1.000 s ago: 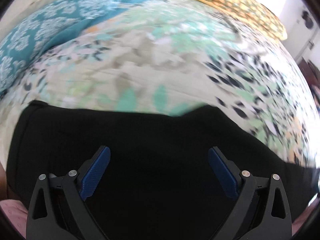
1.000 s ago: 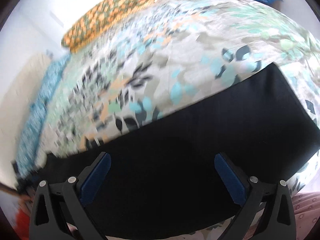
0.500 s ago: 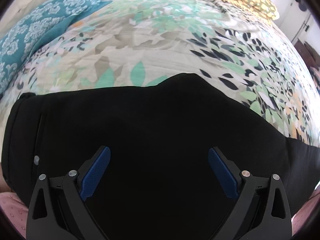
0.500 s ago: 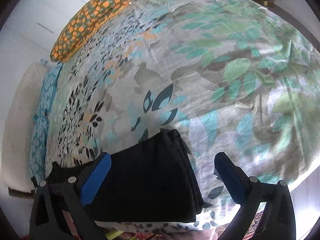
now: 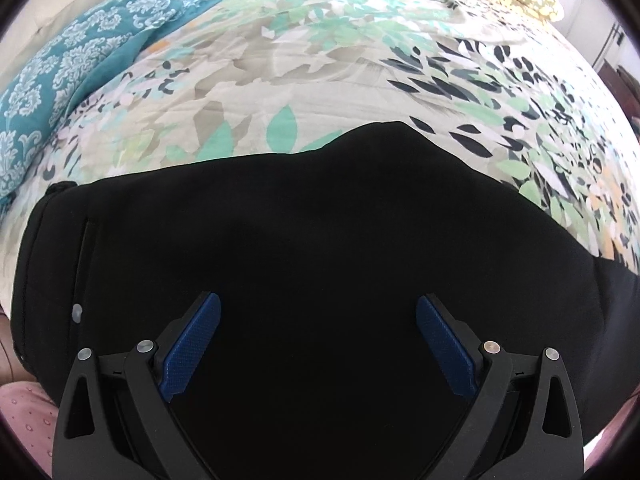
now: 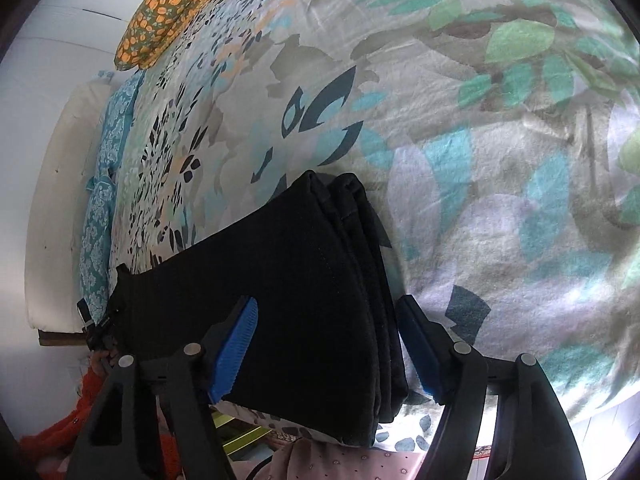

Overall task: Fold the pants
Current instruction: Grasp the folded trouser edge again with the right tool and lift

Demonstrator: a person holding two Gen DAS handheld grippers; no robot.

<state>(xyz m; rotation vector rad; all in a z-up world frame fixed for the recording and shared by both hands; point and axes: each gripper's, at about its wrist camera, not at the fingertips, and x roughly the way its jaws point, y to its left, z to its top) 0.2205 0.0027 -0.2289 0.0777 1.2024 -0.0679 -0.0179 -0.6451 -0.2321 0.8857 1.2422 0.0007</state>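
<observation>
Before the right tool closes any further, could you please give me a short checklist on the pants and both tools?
1. Stacked edge of the black pants sits between the right tool fingers: ok.
2. Right tool, whose jaws have just been closing, has its pads pressing the cloth: not ok; a gap shows at each pad.
3. All layers at that edge are inside the jaws: cannot tell.
4. Left tool is open over the pants, nothing pinched: ok.
5. Pants lie flat on the leaf-print bedspread: ok, apart from one raised bump along the far edge.

Both grippers have black frames, silver screws, blue ribbed pads (image 5: pixel 192 344); pink dotted clothing (image 6: pixel 360 460).
</observation>
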